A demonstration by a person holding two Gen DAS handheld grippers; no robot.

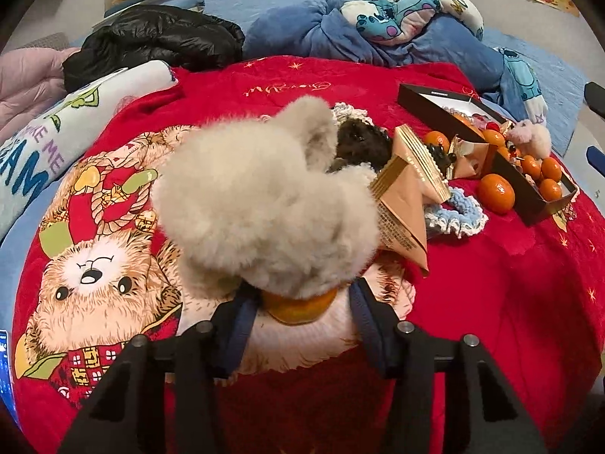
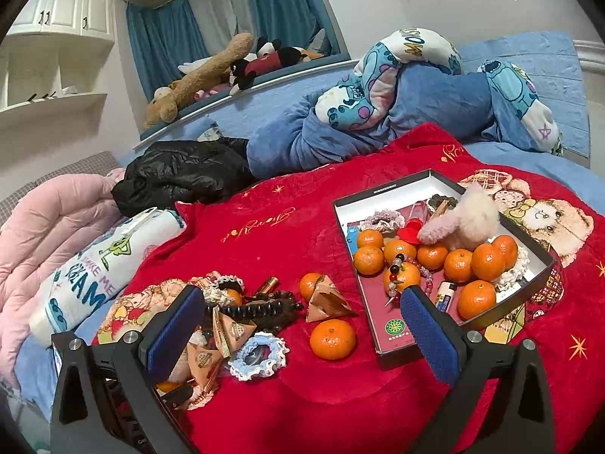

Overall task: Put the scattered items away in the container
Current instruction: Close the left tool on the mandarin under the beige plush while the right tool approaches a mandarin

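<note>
In the left wrist view a tangerine (image 1: 298,308) sits between the blue pads of my left gripper (image 1: 300,299), which looks shut on its sides. A fluffy grey plush (image 1: 257,204) lies over it and hides the fingertips. My right gripper (image 2: 300,291) hangs wide open above the red blanket (image 2: 340,408), with nothing between its fingers. The black box (image 2: 378,193) on the right holds several tangerines (image 2: 459,265) and a pink plush (image 2: 469,219). A loose tangerine (image 2: 332,338), a pyramid packet (image 2: 327,300), a blue-white scrunchie (image 2: 257,353) and dark beads (image 2: 272,302) lie scattered left of the box.
A black jacket (image 2: 181,174), a pink quilt (image 2: 49,234) and a printed white roll (image 2: 98,268) border the blanket on the left. A blue duvet with cartoon pillows (image 2: 378,87) lies behind. Plush toys (image 2: 211,72) rest on the window ledge.
</note>
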